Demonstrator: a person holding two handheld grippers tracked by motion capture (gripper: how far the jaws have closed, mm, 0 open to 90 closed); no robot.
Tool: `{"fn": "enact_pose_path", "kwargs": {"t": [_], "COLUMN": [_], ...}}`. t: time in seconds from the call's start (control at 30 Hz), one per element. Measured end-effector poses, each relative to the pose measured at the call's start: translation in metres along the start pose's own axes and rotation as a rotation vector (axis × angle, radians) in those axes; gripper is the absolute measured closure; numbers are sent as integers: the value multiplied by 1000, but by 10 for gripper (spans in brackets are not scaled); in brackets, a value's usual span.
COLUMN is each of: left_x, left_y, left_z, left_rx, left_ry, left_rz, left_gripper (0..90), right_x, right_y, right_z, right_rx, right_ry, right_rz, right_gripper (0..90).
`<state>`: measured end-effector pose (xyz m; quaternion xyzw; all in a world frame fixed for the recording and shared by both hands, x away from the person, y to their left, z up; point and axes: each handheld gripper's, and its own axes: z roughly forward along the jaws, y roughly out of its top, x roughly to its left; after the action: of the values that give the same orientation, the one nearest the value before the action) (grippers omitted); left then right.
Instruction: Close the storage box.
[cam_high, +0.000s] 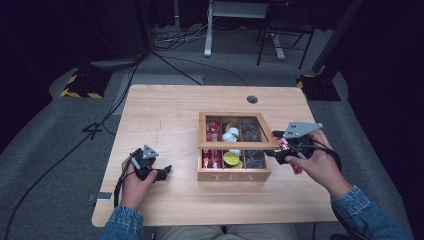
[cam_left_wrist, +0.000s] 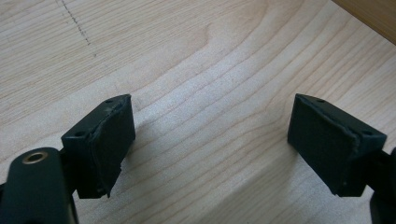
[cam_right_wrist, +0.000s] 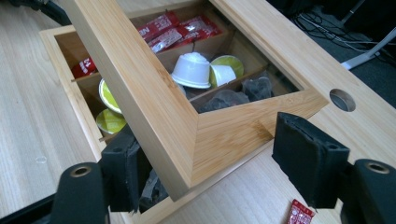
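Right gripper (cam_right_wrist: 219, 163) jaws spread wide, straddling the front corner of the raised glass-paned bamboo lid (cam_right_wrist: 154, 93), not clamped. Lid half-open over the wooden tea box (cam_high: 234, 174) mid-desk, holding red sachets (cam_right_wrist: 180, 30), white and green pods (cam_right_wrist: 194, 70). Left gripper (cam_left_wrist: 210, 144) jaws wide open, empty, over bare light wooden desk (cam_left_wrist: 196, 70), left of the box.

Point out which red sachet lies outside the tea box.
The lone red sachet on the bare table, just right of the tea box beside the right gripper. The other red sachets sit inside the box's left compartments.
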<state>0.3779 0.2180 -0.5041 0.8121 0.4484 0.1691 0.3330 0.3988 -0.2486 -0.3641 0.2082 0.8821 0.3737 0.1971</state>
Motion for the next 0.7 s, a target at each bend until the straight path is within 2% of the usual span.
{"fn": "enact_pose_path", "kwargs": {"t": [0.7], "left_x": [0], "left_y": [0], "left_z": [0], "left_rx": [0], "left_ry": [1], "left_rz": [3], "left_gripper": [154], "right_x": [18], "right_y": [-30], "right_z": [17], "right_rx": [82], "right_ry": [29], "right_rz": [-4], "right_gripper": [220]}}
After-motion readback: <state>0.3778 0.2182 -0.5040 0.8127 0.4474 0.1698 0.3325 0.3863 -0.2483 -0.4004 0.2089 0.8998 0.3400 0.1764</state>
